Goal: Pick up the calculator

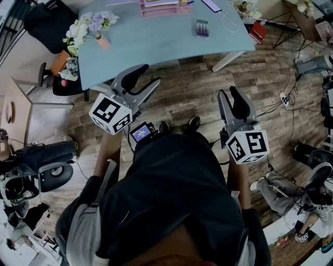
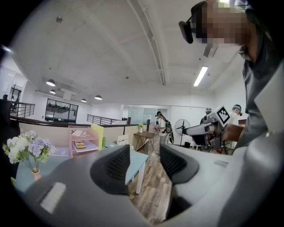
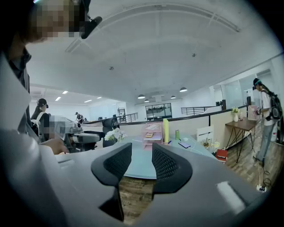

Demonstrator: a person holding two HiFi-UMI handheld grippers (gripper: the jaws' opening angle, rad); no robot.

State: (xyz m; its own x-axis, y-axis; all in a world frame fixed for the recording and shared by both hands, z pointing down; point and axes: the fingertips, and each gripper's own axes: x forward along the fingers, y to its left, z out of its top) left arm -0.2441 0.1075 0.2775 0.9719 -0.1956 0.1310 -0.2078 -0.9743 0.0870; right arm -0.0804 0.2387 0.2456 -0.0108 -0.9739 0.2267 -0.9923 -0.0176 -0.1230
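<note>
The calculator (image 1: 202, 27) lies flat, face up, on the pale blue tabletop (image 1: 156, 47), in the upper middle of the head view. It is small, greyish and oblong, with rows of little keys, and its long side runs nearly straight up the frame. It sits by itself on bare surface, to the right of the pink tray (image 1: 156, 13), a little below and left of a dark phone (image 1: 211, 5), and touches neither. Nothing holds it. In the left gripper view, at lower left, a yellow calculator (image 2: 80, 144) with dark keys rests flat on a middle shelf of that pink tray (image 2: 69, 139).
</note>
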